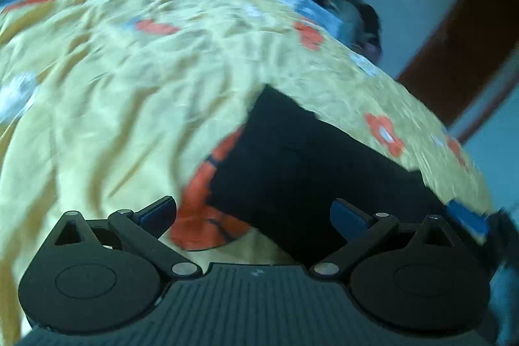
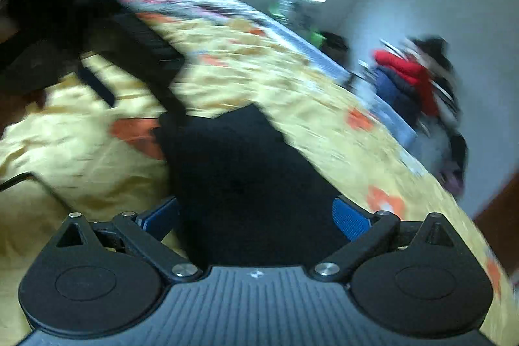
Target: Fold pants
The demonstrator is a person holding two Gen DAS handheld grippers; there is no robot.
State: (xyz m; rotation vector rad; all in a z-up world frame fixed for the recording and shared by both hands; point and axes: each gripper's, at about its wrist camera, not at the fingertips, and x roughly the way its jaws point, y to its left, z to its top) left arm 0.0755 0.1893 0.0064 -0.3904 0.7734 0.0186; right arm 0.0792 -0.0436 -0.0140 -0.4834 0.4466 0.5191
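Black pants (image 1: 292, 164); yellow bedsheet (image 1: 129, 80), orange flower print.

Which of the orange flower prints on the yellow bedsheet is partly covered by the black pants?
The large orange flower beside the left gripper; the black pants overlap its right edge, while the smaller flowers lie uncovered.

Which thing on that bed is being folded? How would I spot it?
Find the bed's yellow bedspread printed with orange flowers. The pants lie flat on it near the edge, just beyond the open left tool. They are the one plain black patch against all that pattern.
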